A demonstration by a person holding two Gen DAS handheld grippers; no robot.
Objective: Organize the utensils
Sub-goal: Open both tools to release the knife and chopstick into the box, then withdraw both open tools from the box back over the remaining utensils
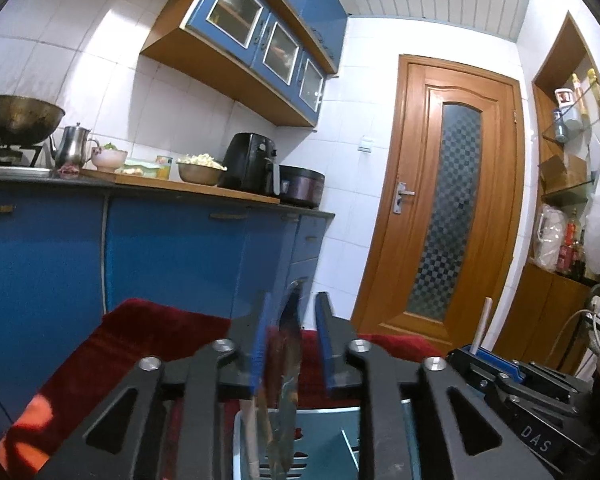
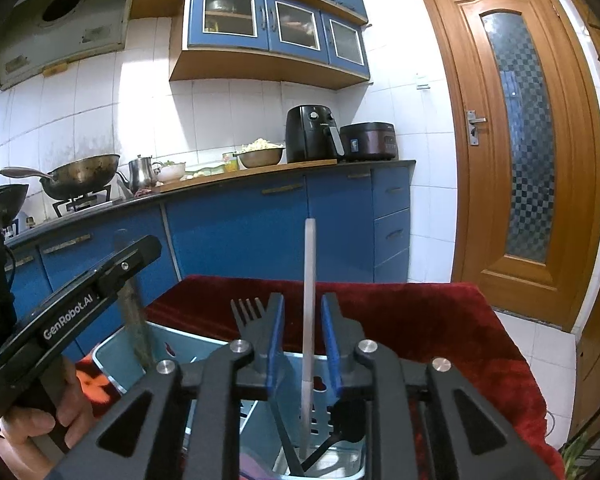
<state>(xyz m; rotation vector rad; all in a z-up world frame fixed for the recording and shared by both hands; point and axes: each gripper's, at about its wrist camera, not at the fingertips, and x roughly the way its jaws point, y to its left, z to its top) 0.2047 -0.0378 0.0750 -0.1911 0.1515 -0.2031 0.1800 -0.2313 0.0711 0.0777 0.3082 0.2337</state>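
Seen from the left wrist, the left gripper [image 1: 291,344] has its blue pads apart with a metal utensil [image 1: 286,380] standing between them. The utensil leans against the left pad [image 1: 260,344] and stands clear of the right one, so it looks let go rather than pinched. Its lower end drops into the pale slotted holder [image 1: 320,440] on the red cloth [image 1: 112,344]. It reads as thin, stiff, shiny steel, probably slippery, and best taken across the flat of the handle, up high.

Over in the right wrist view, the right gripper [image 2: 303,344] also stands apart around a white stick [image 2: 309,300], likely a chopstick or straw. The stick is upright with gaps on both sides and its foot in the holder [image 2: 112,354]. It looks light and smooth, and will tip easily unless it leans on the wall. A black fork [image 2: 247,314] and a dark spoon [image 2: 346,420] share that compartment. The left gripper [image 2: 130,258] shows at the left edge, held by a hand [image 2: 48,416].
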